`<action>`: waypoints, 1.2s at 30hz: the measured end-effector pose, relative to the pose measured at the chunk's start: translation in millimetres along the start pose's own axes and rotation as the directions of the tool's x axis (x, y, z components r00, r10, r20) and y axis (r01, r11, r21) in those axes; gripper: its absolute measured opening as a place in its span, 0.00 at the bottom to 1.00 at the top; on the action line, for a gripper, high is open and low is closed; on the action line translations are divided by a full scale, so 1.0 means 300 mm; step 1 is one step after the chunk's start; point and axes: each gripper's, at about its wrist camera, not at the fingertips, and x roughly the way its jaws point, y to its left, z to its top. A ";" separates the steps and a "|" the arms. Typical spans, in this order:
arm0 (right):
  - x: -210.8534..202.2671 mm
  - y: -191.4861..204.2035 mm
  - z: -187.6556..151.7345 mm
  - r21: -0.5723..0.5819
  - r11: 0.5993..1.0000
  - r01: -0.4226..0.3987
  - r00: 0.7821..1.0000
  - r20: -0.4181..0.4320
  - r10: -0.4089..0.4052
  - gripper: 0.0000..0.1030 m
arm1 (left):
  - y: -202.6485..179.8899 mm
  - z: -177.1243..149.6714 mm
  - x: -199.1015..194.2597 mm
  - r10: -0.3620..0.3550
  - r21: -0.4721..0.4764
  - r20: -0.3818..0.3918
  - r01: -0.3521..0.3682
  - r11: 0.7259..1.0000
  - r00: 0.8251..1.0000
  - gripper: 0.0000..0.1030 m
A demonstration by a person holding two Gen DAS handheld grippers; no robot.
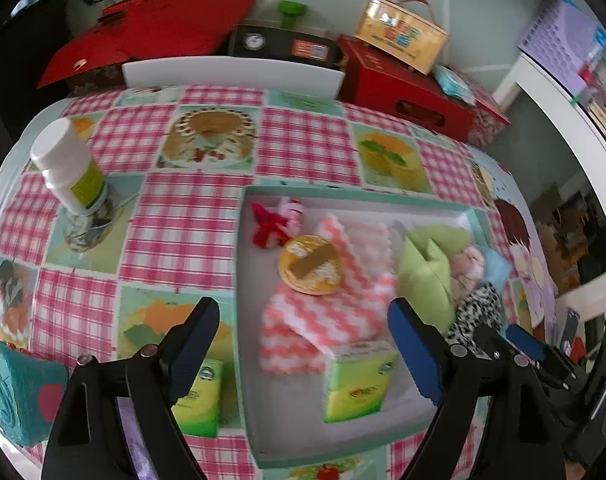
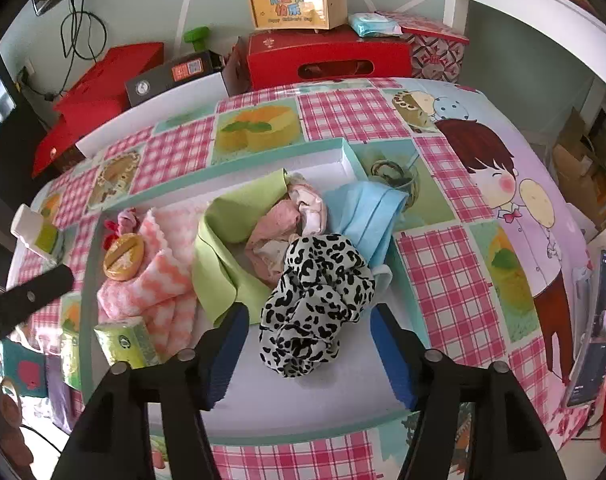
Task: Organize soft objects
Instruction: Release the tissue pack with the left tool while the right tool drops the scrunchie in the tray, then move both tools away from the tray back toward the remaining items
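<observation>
A white tray with a teal rim (image 1: 343, 194) (image 2: 239, 168) holds the soft things. My left gripper (image 1: 303, 312) is open above a pink-and-white wavy cloth (image 1: 323, 320) and a green tissue pack (image 1: 359, 384), with nothing gripped. On the cloth lies a yellow round puff (image 1: 311, 266), and behind it a red plush toy (image 1: 271, 224). My right gripper (image 2: 311, 316) is open, and a leopard-print scrunchie (image 2: 319, 300) rests on the tray floor between its fingers, unpressed. Behind the scrunchie are a green cloth (image 2: 231, 240), pink fabric (image 2: 279, 220) and a blue face mask (image 2: 367, 212).
A second tissue pack (image 1: 199, 396) lies on the checked tablecloth left of the tray, with a teal pouch (image 1: 11, 392) further left. A white bottle (image 1: 69, 164) stands at the far left. Red boxes (image 2: 327, 60) line the back edge. A phone (image 2: 595, 328) stands at the right.
</observation>
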 end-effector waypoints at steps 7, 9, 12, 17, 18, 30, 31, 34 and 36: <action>0.013 0.029 0.000 -0.025 1.000 0.007 1.000 0.011 -0.007 1.00 | 0.099 0.011 0.004 0.087 -0.087 0.050 -0.082 0.993 0.995 0.89; 0.013 0.032 0.000 -0.028 1.000 0.007 1.000 0.013 -0.007 1.00 | 0.127 0.012 0.005 0.090 -0.115 0.051 -0.084 0.990 0.995 0.89; 0.019 0.041 -0.001 -0.035 0.999 0.012 1.000 0.010 -0.012 1.00 | 0.147 0.014 0.001 0.094 -0.135 0.060 -0.085 0.987 0.994 0.89; 0.027 0.054 -0.003 -0.050 0.999 0.013 1.000 0.004 -0.013 1.00 | 0.152 0.013 0.003 0.085 -0.140 0.059 -0.076 0.987 0.995 0.89; 0.029 0.054 -0.002 -0.053 0.998 0.014 1.000 0.002 -0.014 1.00 | 0.151 0.013 0.005 0.082 -0.141 0.058 -0.074 0.987 0.995 0.89; 0.029 0.054 -0.001 -0.057 0.998 0.018 1.000 -0.004 -0.018 1.00 | 0.152 0.018 -0.011 0.058 -0.160 0.086 -0.043 0.986 0.995 0.89; 0.028 0.055 -0.001 -0.057 0.998 0.017 1.000 -0.003 -0.017 1.00 | 0.151 0.018 -0.014 0.059 -0.158 0.090 -0.045 0.987 0.994 0.89; 0.026 0.068 0.000 -0.062 0.998 0.012 1.000 0.000 -0.012 1.00 | 0.155 0.019 -0.021 0.059 -0.158 0.097 -0.043 0.986 0.994 0.89; 0.026 0.079 0.001 -0.067 0.998 0.004 1.000 0.002 -0.004 1.00 | 0.158 0.020 -0.021 0.059 -0.159 0.095 -0.043 0.986 0.994 0.89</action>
